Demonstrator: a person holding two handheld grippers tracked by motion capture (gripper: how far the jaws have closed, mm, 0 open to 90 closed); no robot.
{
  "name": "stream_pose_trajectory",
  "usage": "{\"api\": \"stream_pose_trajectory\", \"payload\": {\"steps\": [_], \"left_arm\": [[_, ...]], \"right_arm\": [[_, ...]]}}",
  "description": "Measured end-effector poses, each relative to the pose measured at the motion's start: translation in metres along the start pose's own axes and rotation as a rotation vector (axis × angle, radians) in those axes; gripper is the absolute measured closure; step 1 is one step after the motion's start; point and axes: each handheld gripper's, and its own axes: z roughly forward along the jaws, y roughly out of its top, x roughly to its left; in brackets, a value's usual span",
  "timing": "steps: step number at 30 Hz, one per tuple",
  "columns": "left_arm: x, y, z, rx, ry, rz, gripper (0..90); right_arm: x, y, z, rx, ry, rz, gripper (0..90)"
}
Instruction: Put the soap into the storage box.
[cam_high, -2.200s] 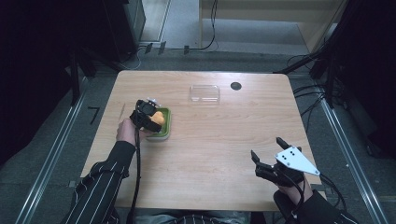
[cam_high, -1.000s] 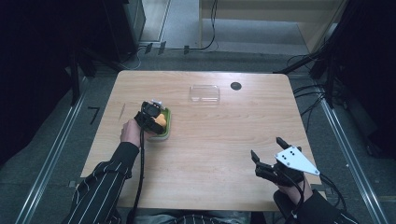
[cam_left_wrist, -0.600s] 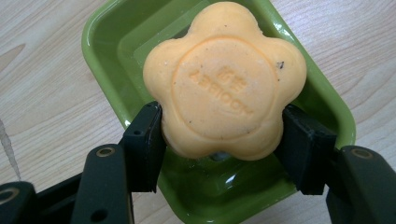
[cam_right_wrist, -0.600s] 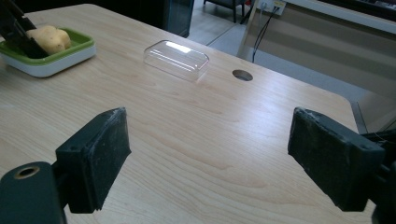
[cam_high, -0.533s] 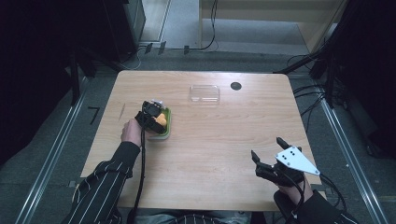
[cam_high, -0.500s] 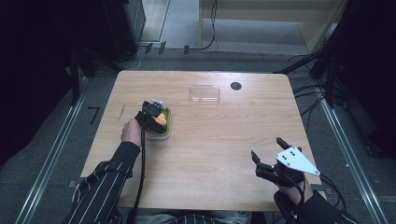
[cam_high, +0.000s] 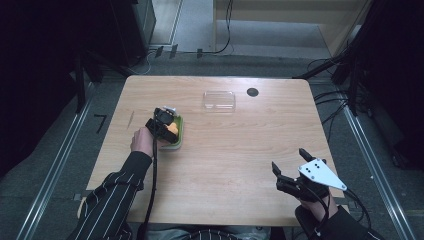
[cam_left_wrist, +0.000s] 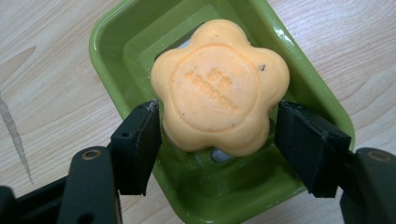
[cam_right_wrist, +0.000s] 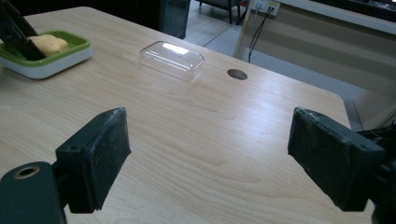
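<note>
An orange flower-shaped soap (cam_left_wrist: 219, 88) lies in a green soap dish (cam_left_wrist: 112, 60) at the table's left. My left gripper (cam_left_wrist: 217, 128) points down over the dish, one black pad on each side of the soap. Its jaws have just been opening: the left pad (cam_left_wrist: 140, 144) is at the soap's edge and the right pad stands slightly off it. In the high view the left gripper (cam_high: 169, 129) covers part of the soap (cam_high: 173, 130) and dish (cam_high: 179, 137). My right gripper (cam_high: 288, 160) hovers open and empty near the front right corner.
A clear plastic lid (cam_high: 219, 100) rests at the back middle of the table, with a round cable hole (cam_high: 252, 92) just to its right. In the right gripper view the lid (cam_right_wrist: 172, 59) and the dish (cam_right_wrist: 56, 63) lie far ahead. A cable trails from the left gripper toward the front edge.
</note>
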Motion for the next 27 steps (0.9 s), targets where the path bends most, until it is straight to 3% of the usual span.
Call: {"api": "stream_pose_trajectory", "payload": {"steps": [15,27], "left_arm": [[0.002,-0.005,-0.019,-0.022,-0.013,-0.022,15.1],[-0.001,-0.022,-0.035,-0.016,-0.025,-0.030,5.7]], "right_arm": [[0.002,0.001,0.000,-0.002,0.001,-0.003,13.4],[0.003,0.002,0.002,-0.003,0.003,-0.002,13.4]]}}
